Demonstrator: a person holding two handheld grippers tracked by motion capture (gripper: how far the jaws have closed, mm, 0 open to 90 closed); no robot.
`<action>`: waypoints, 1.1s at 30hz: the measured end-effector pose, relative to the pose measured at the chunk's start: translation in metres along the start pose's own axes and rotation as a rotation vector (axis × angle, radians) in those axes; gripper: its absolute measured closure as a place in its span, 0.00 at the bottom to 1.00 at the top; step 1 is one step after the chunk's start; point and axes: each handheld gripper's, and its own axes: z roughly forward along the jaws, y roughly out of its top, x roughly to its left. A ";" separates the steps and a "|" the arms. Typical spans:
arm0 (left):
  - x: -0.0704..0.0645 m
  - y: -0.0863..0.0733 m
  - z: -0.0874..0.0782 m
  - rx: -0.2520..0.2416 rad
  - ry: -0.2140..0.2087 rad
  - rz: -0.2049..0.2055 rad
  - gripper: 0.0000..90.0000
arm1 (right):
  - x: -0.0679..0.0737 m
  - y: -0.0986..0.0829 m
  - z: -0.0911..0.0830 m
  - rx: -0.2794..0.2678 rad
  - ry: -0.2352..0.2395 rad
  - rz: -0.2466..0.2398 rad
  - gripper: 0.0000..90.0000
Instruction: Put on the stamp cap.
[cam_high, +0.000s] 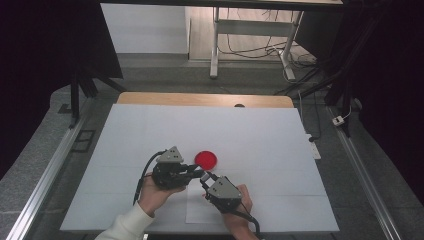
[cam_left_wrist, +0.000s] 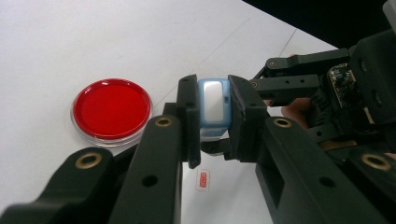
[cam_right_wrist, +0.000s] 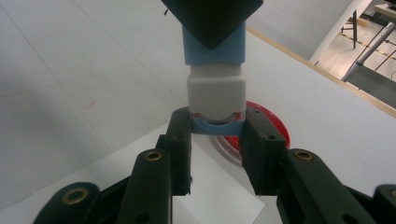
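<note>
Nearest you, just above the table's front edge, your two hands bring both grippers nose to nose over the white table cover (cam_high: 280, 150). Your right gripper (cam_right_wrist: 217, 128) pinches the lower, pale-blue end of a small stamp (cam_right_wrist: 215, 88), one jaw on each side of that end. Your left gripper (cam_left_wrist: 214, 114) pinches the same stamp (cam_left_wrist: 214, 105) by its blue body, its jaws pressed flat against the two long sides.

So the stamp is held in the air between the two tools, clear of the sheet. Its long axis runs from one gripper to the other: in the right gripper view it stands straight up out of your jaws into the left tool's grip. Any pull-apart has to go along that line, with the two hands drawing directly away from each other. A sideways tug would only lever the piece against the jaws. Whether the blue end in your right jaws is a separate cap or part of the body is hard to tell at this resolution; it looks like a cap.

Just beyond the jaw tips, the red ink dish (cam_high: 205, 159) lies flat on the cover, a little to the left gripper's side. In the high view it is near both tools, touching neither.
</note>
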 end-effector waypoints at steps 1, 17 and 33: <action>0.001 0.000 0.000 0.000 -0.005 -0.004 0.84 | 0.000 0.000 0.000 0.000 0.000 0.001 0.72; 0.002 -0.003 0.004 -0.003 -0.028 -0.019 0.85 | 0.002 0.002 -0.003 0.009 -0.008 -0.038 0.73; 0.004 -0.003 0.001 -0.021 -0.051 -0.033 0.84 | -0.004 0.002 -0.005 -0.003 0.022 -0.023 0.72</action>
